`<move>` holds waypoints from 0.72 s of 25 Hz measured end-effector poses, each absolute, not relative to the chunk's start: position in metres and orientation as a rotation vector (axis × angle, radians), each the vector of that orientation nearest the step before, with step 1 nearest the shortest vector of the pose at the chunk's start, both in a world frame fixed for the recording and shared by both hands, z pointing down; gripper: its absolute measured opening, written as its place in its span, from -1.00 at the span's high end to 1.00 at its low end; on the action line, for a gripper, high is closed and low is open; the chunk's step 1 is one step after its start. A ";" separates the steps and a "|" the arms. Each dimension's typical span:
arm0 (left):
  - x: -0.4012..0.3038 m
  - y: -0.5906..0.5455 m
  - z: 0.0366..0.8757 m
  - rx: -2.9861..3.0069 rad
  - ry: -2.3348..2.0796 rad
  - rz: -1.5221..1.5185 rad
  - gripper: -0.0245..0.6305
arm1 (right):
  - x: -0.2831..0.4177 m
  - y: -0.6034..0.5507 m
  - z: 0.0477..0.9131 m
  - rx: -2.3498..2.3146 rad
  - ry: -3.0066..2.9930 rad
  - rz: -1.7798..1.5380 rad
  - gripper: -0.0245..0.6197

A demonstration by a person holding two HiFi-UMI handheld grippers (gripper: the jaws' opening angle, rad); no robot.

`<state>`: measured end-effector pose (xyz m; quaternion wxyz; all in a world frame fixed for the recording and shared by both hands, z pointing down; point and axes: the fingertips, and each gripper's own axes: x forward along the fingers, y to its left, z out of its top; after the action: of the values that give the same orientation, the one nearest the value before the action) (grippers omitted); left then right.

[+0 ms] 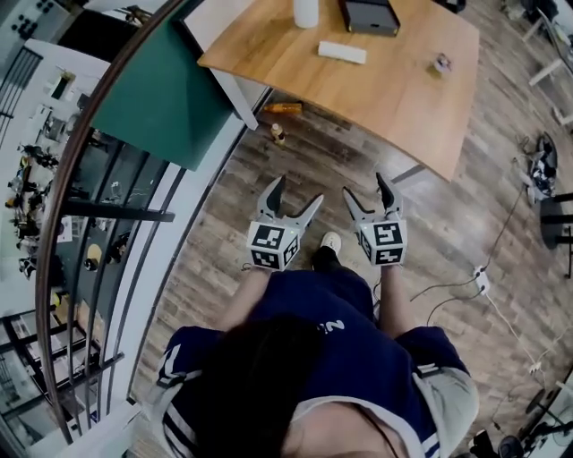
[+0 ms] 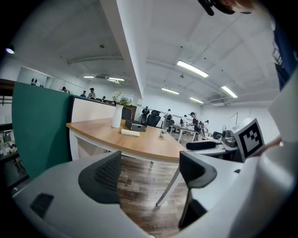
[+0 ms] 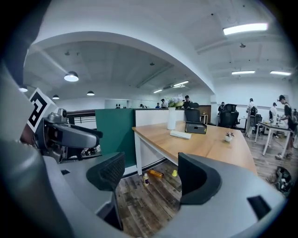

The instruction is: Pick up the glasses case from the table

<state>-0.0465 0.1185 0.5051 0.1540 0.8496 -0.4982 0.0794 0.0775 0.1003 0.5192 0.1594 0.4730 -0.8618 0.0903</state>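
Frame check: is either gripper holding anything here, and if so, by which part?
Nothing is held. The left gripper and the right gripper both have their jaws apart, nothing between them; the white case lies on the table.

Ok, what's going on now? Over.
Left gripper open, empty. Right gripper open, empty. Glasses case on table, untouched. Nothing blocking it.

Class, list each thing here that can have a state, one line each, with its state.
Left gripper: jaws open, nothing between them.
Right gripper: jaws open, nothing between them.
White flat glasses case: lying flat on the wooden table, untouched.
White cylindrical vase: upright.
Orange bottle: on its side on the wood floor.
Small brown bottle: upright on the floor.
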 end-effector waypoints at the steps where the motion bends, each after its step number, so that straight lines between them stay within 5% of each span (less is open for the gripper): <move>1: -0.041 0.111 0.507 2.424 -1.435 0.225 -0.26 | 0.082 0.091 0.519 1.339 -2.467 0.254 -0.16; 18: 0.006 0.036 0.514 2.385 -1.428 0.219 -0.26 | 0.121 0.011 0.525 1.276 -2.484 0.272 -0.17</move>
<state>0.0063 0.0359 0.5140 0.1755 0.8420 -0.5042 0.0772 0.1210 0.0115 0.5253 0.1672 0.4485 -0.8728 0.0954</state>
